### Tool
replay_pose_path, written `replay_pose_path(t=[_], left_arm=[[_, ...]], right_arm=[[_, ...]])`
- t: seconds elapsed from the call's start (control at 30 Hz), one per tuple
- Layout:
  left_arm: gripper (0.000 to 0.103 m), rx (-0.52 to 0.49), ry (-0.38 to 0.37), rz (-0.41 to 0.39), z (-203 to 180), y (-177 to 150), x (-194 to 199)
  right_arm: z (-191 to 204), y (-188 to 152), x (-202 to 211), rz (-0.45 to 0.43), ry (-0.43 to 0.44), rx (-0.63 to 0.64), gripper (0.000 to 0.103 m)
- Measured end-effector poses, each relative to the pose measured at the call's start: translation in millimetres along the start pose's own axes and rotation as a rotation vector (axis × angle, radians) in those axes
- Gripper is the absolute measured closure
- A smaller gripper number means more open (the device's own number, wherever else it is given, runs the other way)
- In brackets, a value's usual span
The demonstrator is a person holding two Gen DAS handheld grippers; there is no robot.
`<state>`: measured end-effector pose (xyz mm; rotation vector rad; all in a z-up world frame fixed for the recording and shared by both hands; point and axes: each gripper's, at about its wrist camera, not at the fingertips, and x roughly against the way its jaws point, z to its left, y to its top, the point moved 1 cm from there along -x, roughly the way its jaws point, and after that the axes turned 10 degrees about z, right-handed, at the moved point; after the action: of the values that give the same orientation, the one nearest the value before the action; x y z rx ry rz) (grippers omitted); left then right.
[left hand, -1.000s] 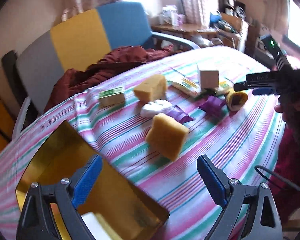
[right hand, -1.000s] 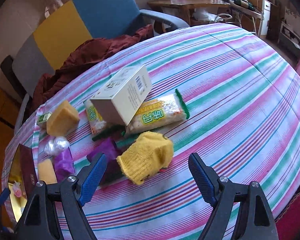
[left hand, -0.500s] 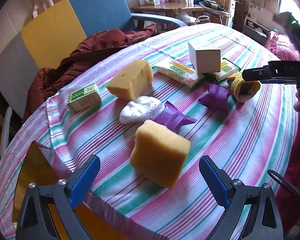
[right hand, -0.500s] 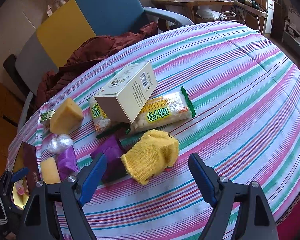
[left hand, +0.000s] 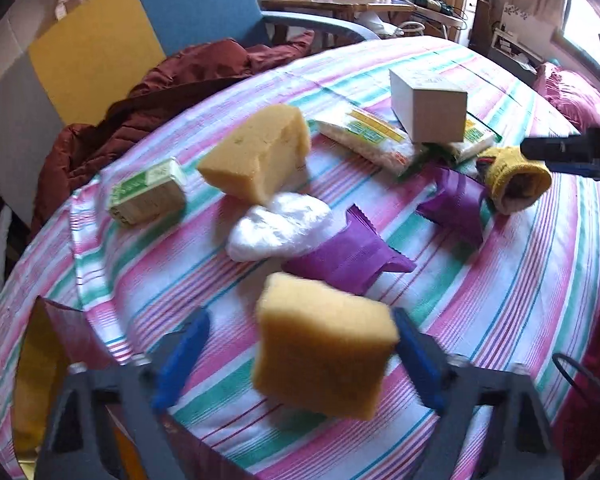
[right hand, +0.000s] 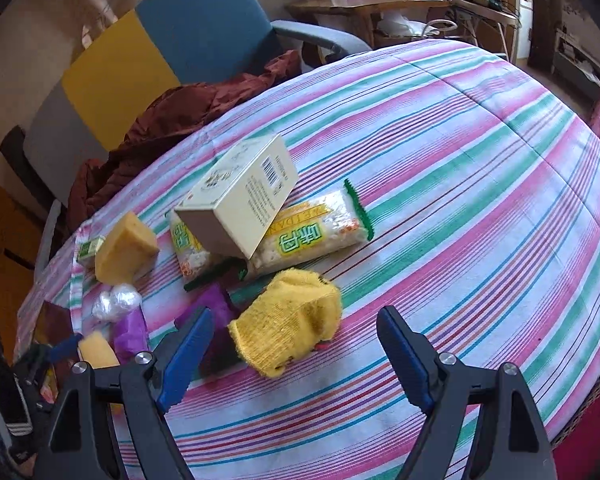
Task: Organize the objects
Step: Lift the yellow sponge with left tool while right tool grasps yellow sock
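Left wrist view: the left gripper [left hand: 300, 356] has just been closing its jaws, and the yellow sponge block [left hand: 324, 354] stands between them. The right pad [left hand: 414, 354] meets the block's side; the left pad [left hand: 182, 356] is still apart from it, so nothing is clamped yet. The block is tilted, its long axis running down toward the camera. Beyond the jaws lie a purple wrapper [left hand: 348, 254], a white plastic wad [left hand: 278, 232] and a second sponge wedge [left hand: 258, 158]. Left of the jaws the striped tablecloth [left hand: 500, 300] drops off at the table edge.

The right gripper [right hand: 292, 356] holds its jaws wide and empty above bare cloth; the yellow knit glove [right hand: 288, 326] lies just ahead between them, untouched, with open cloth to the right.
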<state>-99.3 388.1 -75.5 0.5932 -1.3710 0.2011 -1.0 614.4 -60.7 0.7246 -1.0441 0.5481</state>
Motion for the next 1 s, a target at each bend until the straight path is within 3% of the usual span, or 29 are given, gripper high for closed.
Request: replay_pose_path(t=[0.1,0.33,0.6,0.63,0.77,0.87,1.0], left_arm=[[0.042,-0.001,-0.026,0.018,-3,-1,-7],[0.044,0.013,-0.04,-0.046,-10,-9,11],[0.043,0.044,-0.134,-0.097,-21,-37,38],[0.043,0.053,-0.147,-0.099,-23,-41,40],[0.043,0.087,-0.184,-0.106,-30,-56,46],[0.043,0.111,-0.192,-0.125,-32,-69,56],[0.043,0.181,-0.19,-0.163,-20,-93,75]], right_arm=[[-8,2,5,-0.023,0.029,-0.047,0.018],[-1,4,-5,0.017,0.031,-0.025,0.018],[18,2,-27,0.072,-0.071,0.065,0.018],[18,3,-29,0.076,-0.078,0.071,0.021],[17,4,-32,0.085,-0.078,0.082,0.053],[18,3,-29,0.075,-0.076,0.089,0.061],[17,0,-16,0.029,-0.044,0.078,0.063]])
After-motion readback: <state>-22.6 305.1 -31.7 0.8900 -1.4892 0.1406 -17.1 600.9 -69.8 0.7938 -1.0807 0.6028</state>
